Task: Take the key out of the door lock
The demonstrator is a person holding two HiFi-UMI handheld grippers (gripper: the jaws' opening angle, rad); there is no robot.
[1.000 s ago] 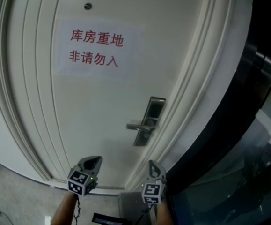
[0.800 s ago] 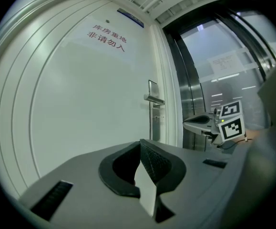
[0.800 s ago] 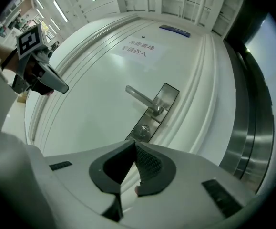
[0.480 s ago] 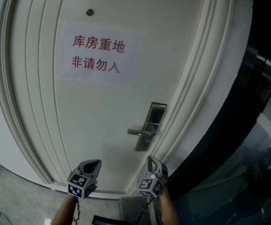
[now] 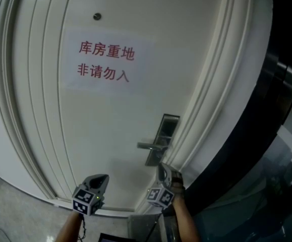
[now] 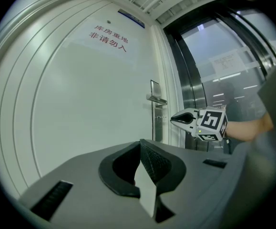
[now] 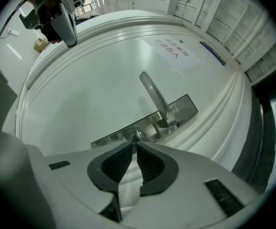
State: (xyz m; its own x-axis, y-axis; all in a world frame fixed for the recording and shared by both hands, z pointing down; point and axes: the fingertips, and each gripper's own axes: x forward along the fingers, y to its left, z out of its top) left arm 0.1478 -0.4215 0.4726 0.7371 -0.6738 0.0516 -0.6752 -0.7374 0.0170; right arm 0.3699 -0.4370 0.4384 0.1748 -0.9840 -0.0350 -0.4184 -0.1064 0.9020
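Key [image 7: 138, 136] just ahead of our right hand-held gripper [image 7: 135, 145], stem facing its empty, pressed-together jaws; our left hand-held gripper [image 6: 140, 144], likewise closed, lies farther.

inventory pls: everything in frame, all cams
White panelled door: one, white, fills the head view.
Paper sign with red characters: one, white and red, upper door.
Small round peephole: one, dark, above the sign.
Silver lock plate: one, metallic, door's right edge.
Silver lever handle: one, on the plate, pointing left.
Small metal key: one, silver, in the keyhole below the handle.
Dark glass panel: one, right of the frame.
Grey floor: bottom left.
Left gripper: grey, low, away from the lock, jaws together, empty.
Right gripper: grey, just short of the key, jaws together, empty.
Forearms: two, bottom edge.
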